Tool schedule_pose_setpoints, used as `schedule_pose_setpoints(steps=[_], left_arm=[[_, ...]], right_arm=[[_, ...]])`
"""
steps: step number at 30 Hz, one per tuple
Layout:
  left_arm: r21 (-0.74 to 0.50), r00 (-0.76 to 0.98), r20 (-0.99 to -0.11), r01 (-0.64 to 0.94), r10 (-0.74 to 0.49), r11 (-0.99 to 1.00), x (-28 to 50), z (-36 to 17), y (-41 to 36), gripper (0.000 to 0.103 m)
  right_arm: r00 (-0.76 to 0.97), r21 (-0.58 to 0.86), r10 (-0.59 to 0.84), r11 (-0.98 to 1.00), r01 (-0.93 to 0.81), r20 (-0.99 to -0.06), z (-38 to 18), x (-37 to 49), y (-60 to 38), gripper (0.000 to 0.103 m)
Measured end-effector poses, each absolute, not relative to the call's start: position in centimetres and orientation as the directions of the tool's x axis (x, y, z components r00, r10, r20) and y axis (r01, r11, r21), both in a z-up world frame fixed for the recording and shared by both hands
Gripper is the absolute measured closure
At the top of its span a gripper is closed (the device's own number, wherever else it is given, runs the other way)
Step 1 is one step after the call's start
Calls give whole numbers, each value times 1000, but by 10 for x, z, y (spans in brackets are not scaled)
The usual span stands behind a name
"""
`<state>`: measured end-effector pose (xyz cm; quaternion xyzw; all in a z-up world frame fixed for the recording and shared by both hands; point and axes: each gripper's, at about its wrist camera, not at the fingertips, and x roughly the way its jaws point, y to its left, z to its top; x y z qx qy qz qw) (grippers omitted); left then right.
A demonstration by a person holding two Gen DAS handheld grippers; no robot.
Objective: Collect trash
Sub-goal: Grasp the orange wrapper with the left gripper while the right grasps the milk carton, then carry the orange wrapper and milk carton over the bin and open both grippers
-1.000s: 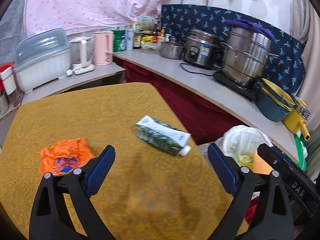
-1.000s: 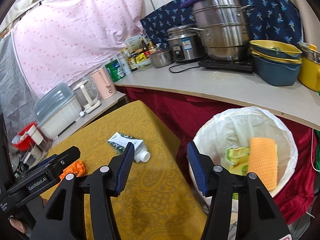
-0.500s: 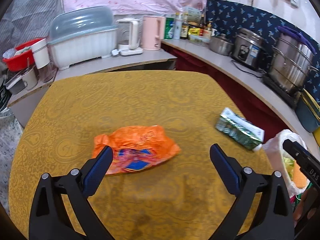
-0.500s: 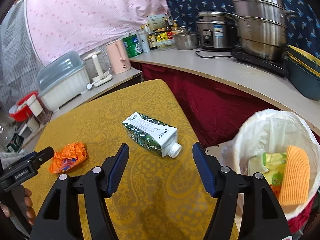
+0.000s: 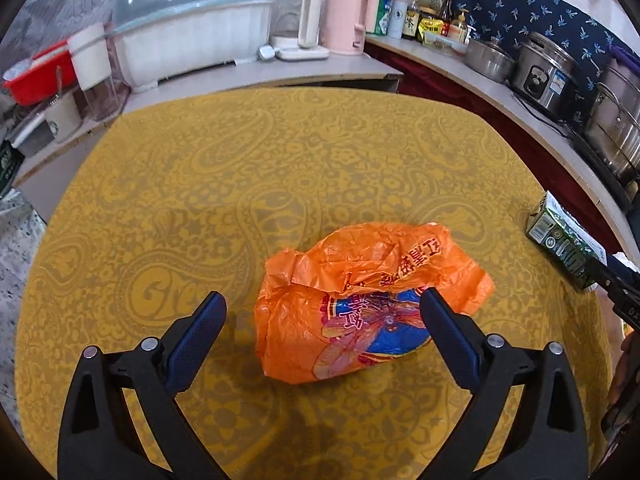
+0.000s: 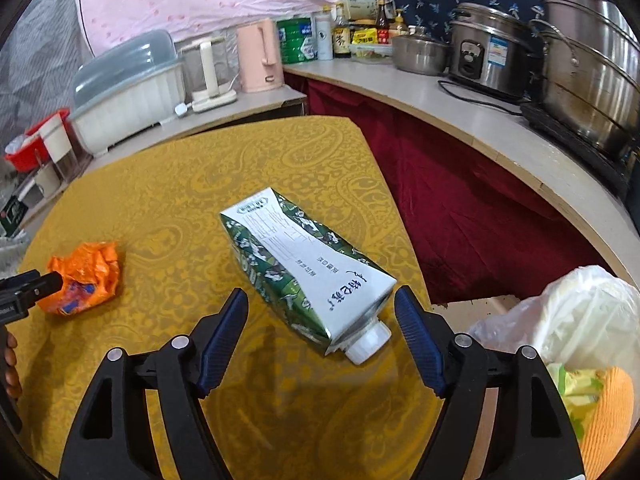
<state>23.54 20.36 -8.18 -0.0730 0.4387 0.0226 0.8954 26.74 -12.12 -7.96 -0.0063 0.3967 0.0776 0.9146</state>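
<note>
With both grippers gaping empty, the left gripper [image 5: 322, 314] is risking sliding the limp orange bag [image 5: 368, 300], while the right gripper [image 6: 321, 314] is risking nudging the carton [image 6: 304, 268] off the table [image 6: 160, 200] edge.

pink kettle [image 6: 261, 56] | rice cooker [image 6: 486, 56] | dish rack [image 5: 192, 28] | steel pots [image 6: 592, 76]

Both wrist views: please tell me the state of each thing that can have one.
Left gripper: open, around the orange bag, not touching.
Right gripper: open, over the carton.
Orange bag: crumpled, on the table.
Carton: lying on its side, cap on.
Trash bin: open, partly filled.
</note>
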Motion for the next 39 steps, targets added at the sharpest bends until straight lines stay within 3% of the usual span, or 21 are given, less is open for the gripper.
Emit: schedule_pose_setpoints(steps=[2, 7, 10, 13, 15, 18, 21, 39], left_arm=[[-128, 592, -804, -94, -47, 987, 244, -92, 206, 10], [-115, 579, -813, -57, -61, 992, 256, -105, 200, 10], [-103, 592, -803, -18, -72, 995, 258, -104, 191, 16], [-101, 600, -795, 17, -90, 995, 258, -100, 181, 36], [-107, 596, -795, 42, -111, 993, 259, -99, 174, 66], [-104, 597, -791, 83, -133, 991, 258, -95, 161, 82], [-98, 608, -781, 106, -142, 990, 254, -90, 150, 88], [-183, 655, -710, 183, -259, 966, 205, -31, 82, 91]], right_arm=[[665, 36, 133, 987, -158, -735, -86, 275, -121, 25], [634, 56, 162, 981, -184, -756, -100, 295, -123, 25], [618, 91, 183, 980, -176, -764, -104, 302, -127, 25], [616, 119, 209, 976, -184, -760, -103, 306, -129, 25], [611, 131, 220, 973, -188, -760, -104, 309, -129, 25], [600, 147, 239, 969, -199, -763, -105, 312, -128, 28], [599, 154, 251, 966, -209, -760, -103, 309, -126, 39], [677, 239, 278, 959, -152, -681, -44, 225, -138, 44]])
